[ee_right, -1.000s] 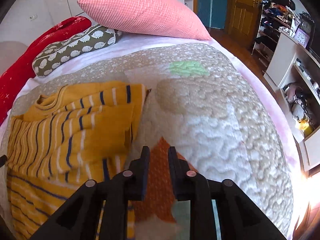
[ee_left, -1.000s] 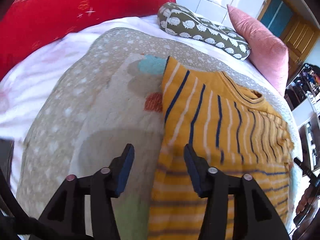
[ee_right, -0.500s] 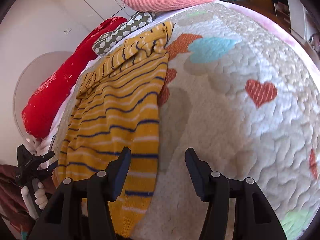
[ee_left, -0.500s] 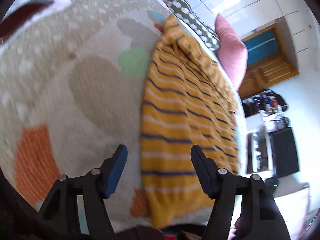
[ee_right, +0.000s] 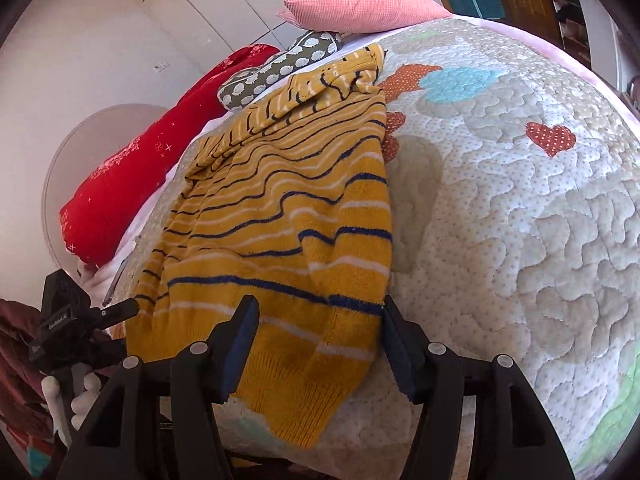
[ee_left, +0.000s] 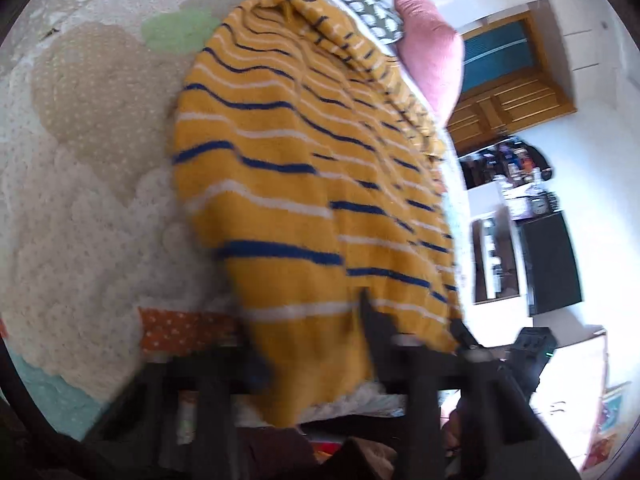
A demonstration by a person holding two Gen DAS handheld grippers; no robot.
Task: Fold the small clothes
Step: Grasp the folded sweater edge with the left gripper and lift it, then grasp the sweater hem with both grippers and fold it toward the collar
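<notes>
Quilt (ee_right: 520, 220); left gripper (ee_left: 316, 344) pinching sweater (ee_right: 288, 216) hem, right gripper (ee_right: 320, 344) agape.

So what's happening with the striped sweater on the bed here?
A person with a gripper in each hand is folding a yellow striped sweater on a quilted bedspread. The left gripper has just closed on the sweater's near hem. The right gripper has been opening; its jaws straddle the hem's other corner without pressing it.
</notes>
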